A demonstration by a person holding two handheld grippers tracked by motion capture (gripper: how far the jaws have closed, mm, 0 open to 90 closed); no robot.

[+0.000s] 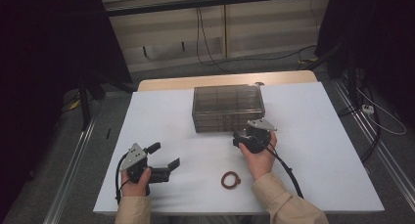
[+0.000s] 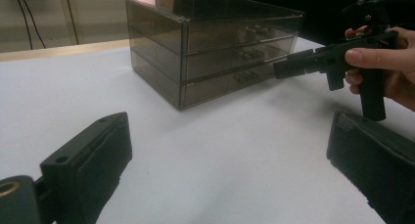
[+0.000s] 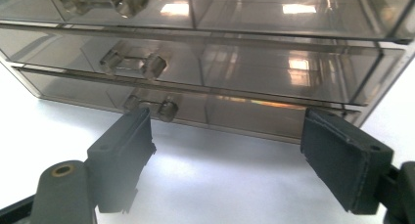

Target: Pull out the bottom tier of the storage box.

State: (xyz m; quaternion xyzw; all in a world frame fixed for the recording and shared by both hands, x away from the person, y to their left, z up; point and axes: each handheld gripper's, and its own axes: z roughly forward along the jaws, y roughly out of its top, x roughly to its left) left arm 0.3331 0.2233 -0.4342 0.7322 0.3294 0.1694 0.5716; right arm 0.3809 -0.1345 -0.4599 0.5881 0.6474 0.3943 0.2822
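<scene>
Right gripper (image 3: 225, 160), jaws apart, is nearing the drawer box's (image 1: 228, 108) bottom handle (image 3: 149, 105) at 11 o'clock; misaligned closing risks shoving the box; left gripper (image 1: 162, 161) is idling, jaws apart.

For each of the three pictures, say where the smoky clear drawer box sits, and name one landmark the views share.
High view: drawer box stands centre, toward the table's far edge, just beyond the right gripper.
Left gripper view: upper middle, three drawer fronts facing right.
Right gripper view: across the top, close beyond the open jaws.
Shared landmark: the clear drawer handles, stacked one above another.
</scene>
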